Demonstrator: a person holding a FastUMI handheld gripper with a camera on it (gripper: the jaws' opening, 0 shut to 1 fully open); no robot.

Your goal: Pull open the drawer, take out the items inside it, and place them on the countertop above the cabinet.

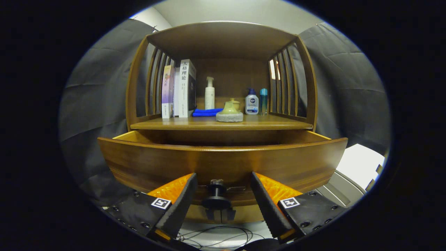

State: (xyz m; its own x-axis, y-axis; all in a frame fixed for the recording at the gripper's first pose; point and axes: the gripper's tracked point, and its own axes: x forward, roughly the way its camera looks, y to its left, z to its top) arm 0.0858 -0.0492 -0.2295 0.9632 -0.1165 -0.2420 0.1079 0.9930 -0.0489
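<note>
Right now your tool [223, 200] stands wide apart, its fingers on either side of the dark knob [216, 197] on the drawer front without touching it; nothing is held. The drawer [223, 164] is pulled out toward you, its curved wooden front just ahead of the fingers, and its upper rim hides the inside, so you cannot tell what lies in it.

Above the drawer is the desk [278, 122], the cabinet's countertop, roofed by a wooden top and fenced by slatted sides. Toward its left edge several books [179, 89] stand upright, close against each other. Just beside them, nearer the back edge, a white pump bottle [209, 93] stands upright. A folded blue cloth [206, 112] lies flat in front of that bottle. Touching the cloth's right end, near the middle of the front edge, sits a pale round dish with a yellowish lump [229, 112] on it. Toward the right edge a small white bottle with a blue cap [252, 101] and a slim teal bottle [263, 101] stand side by side, near the right slats.

Below the drawer front, thin dark cables [216, 235] lie looped on a light floor.
</note>
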